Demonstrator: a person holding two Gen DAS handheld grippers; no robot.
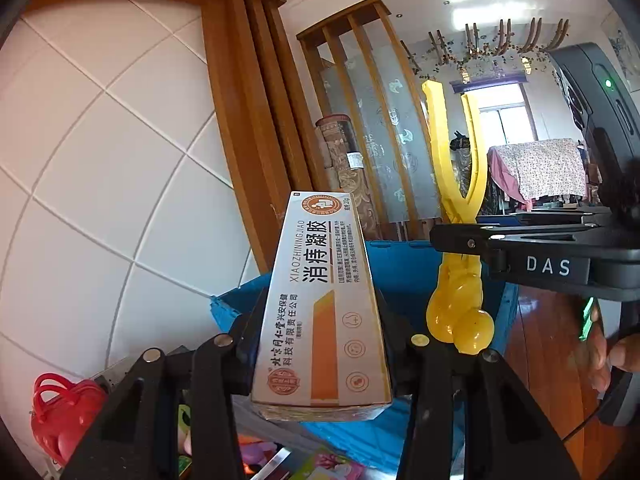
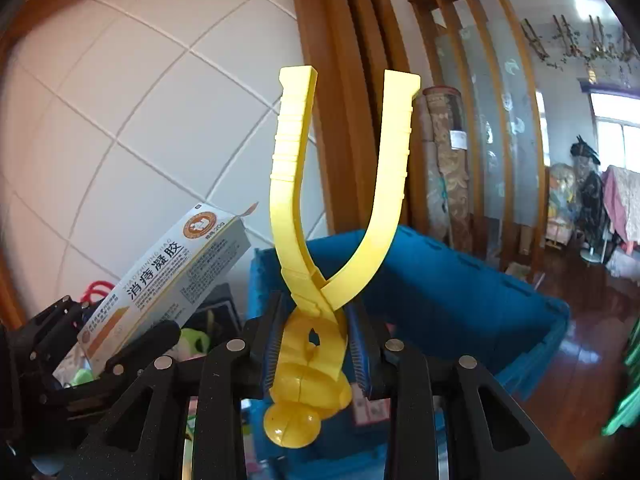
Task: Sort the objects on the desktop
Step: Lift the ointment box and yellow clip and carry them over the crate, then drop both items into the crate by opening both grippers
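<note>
While held up in the air on the near side of the blue crate (image 2: 460, 280), carried one in each tongs. Left tongs (image 1: 320, 308) clamped on the two long sides of a small cardboard box (image 1: 320, 360), gripped close to the near end, with the far end pointing up and away. Right tongs (image 2: 316, 344) pressed on the rounded body of a yellow plastic clip (image 2: 290, 184), just under the hinge. Two long handles standing up in a U shape and crossing at the hinge; ball-shaped shells hanging below the pads.

Box: thin glossy card with printed faces, sharp edges, long and flat. Judged very light and easy to dent, so better squeezed gently, on the narrow sides, nearer the middle for balance.

Clip: hard smooth plastic, a little translucent at the shells, ribbed bands on the handles. Judged light and stiff but slippery on the round part, and top-heavy with handles up, so likely to swing between the pads. Probably safer taken at the flat hinge or at the ribbed bands.

Crate: stiff blue plastic, open on top, just beyond both things. Behind, white tiled wall (image 1: 100, 160). Low at near left, a red plastic thing (image 1: 60, 408) among small colourful objects, too blurred to name.
</note>
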